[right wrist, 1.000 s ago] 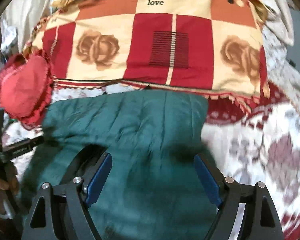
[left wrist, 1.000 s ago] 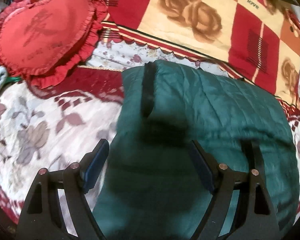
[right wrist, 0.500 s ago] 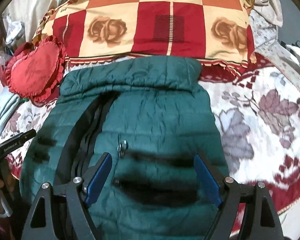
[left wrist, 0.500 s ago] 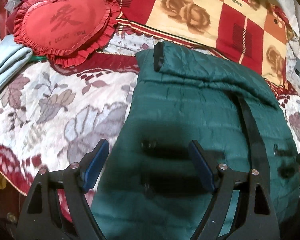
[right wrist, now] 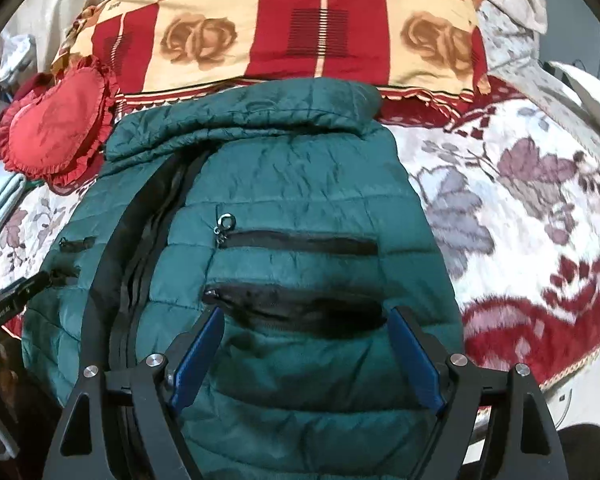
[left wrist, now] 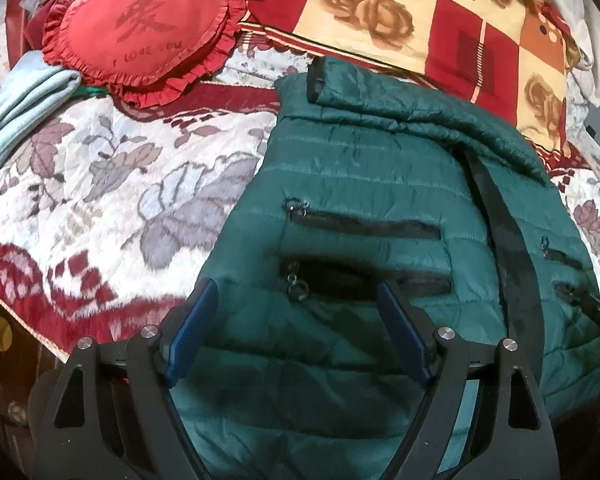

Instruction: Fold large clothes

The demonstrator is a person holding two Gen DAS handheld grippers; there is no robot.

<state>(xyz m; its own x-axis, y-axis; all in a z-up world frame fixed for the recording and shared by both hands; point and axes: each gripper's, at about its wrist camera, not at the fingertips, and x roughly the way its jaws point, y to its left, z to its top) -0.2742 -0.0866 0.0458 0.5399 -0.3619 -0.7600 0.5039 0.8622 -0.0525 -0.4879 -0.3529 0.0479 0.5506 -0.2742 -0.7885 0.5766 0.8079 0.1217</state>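
- On the bed, a green quilted jacket (left wrist: 364, 184) lies front up on the floral blanket (left wrist: 112, 200), collar at the far end, hem toward the cameras.
- Its black zipper (right wrist: 140, 240) runs near to far down the middle; two zipped pockets sit on each side, and the nearer ones gape.
- The left gripper (left wrist: 296, 328) hovers over the jacket's left half, fingers spread wide, holding nothing.
- The right gripper (right wrist: 304, 354) hovers over the right half, fingers equally wide apart and empty.
- Beyond the collar lies a checked rose pillow (right wrist: 300, 24), printed "love".
- A red heart cushion (left wrist: 140, 36) sits far left, partly on a pale blue folded cloth (left wrist: 24, 96).
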